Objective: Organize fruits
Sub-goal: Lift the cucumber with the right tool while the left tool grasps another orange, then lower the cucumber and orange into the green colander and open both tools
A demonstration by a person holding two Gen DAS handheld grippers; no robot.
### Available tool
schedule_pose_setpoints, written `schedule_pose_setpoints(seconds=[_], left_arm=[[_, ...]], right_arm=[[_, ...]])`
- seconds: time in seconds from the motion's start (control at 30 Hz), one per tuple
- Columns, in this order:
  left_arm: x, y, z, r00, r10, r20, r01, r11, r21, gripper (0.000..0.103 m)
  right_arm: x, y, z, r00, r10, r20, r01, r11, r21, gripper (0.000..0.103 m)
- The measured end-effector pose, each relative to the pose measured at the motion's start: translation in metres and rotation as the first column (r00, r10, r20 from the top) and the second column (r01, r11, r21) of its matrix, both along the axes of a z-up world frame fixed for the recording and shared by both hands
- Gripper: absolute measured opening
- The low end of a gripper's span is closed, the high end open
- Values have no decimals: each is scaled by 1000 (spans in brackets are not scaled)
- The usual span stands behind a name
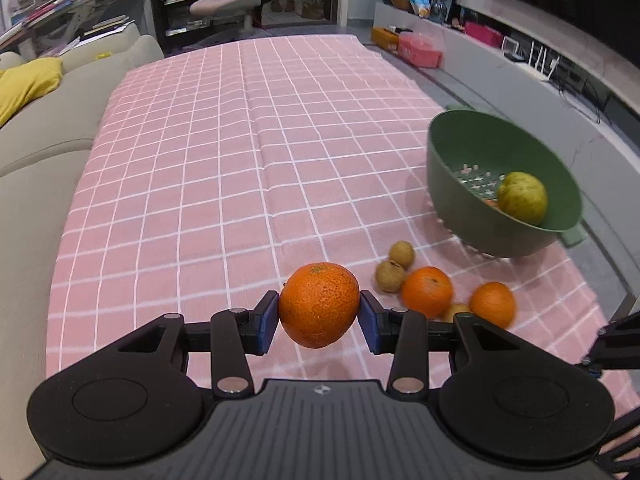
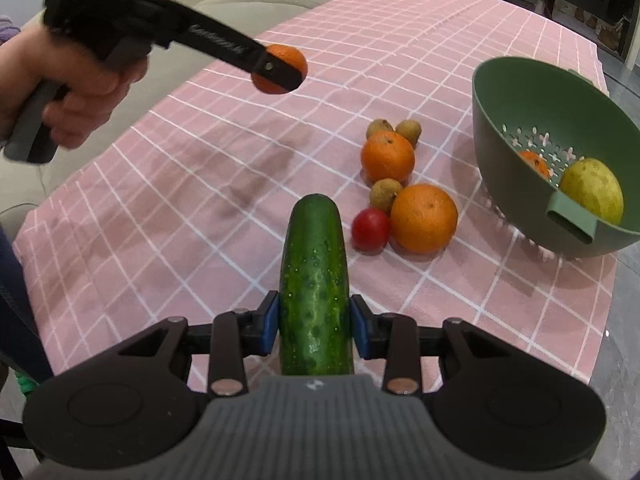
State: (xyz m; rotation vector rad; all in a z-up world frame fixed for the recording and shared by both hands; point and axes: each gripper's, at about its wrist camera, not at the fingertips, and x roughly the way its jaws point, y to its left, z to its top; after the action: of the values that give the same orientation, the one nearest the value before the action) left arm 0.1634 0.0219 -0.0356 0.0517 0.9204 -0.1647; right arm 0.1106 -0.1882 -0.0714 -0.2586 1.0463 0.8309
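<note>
My left gripper [image 1: 319, 316] is shut on an orange [image 1: 319, 305] and holds it above the pink checked cloth [image 1: 224, 152]; it also shows in the right wrist view [image 2: 280, 69]. My right gripper [image 2: 314, 326] is shut on a green cucumber [image 2: 315, 280] that points forward. A green colander bowl [image 2: 520, 96] stands at the right with a pear [image 2: 592, 190] and a small orange [image 2: 534, 163] inside. On the cloth lie two oranges [image 2: 387, 156] [image 2: 424, 218], a red tomato [image 2: 370, 229] and small brown fruits [image 2: 385, 193].
A grey sofa [image 1: 36, 152] with a yellow cushion [image 1: 24, 88] runs along the left of the table. A grey ledge [image 1: 520, 80] with boxes and cables lies to the right. The table edge is near the bowl.
</note>
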Motion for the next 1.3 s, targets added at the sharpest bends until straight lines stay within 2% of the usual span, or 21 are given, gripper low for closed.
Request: schedule_pose_setpoints(seconds=[0.17,0.4,0.6,0.7,0.87,1.0,1.13,1.3], left_arm=[[-22,-15,4,1000,-25,-2,25,1000,13,48],[-29,-44,12,996,-91,12,90,996,22,48],[-7,-70,30,985,-164,57,162,986,28,48],[6,-86,40,977,-194,86,193,981,24,48],[28,-118,53,957,-264,122,261,965,36,48],[43,-141,52,939,-321,121,314,947,73,48],[57,-160,36,919,-385,86,375,920,115,48],[74,-172,13,922,-386,39,380,918,109,48]], right_arm=[[-6,-3,12,1000,2,11,-2,1000,16,34],[-4,-23,35,999,-42,21,42,999,25,33],[24,-66,99,988,-79,129,73,996,53,34],[49,-83,127,977,-66,202,65,998,10,33],[95,-95,151,962,-28,271,41,998,-44,33],[131,-94,149,951,64,302,-40,996,-83,33],[163,-83,132,935,167,313,-131,983,-132,33],[192,-57,103,894,291,340,-203,941,-271,33]])
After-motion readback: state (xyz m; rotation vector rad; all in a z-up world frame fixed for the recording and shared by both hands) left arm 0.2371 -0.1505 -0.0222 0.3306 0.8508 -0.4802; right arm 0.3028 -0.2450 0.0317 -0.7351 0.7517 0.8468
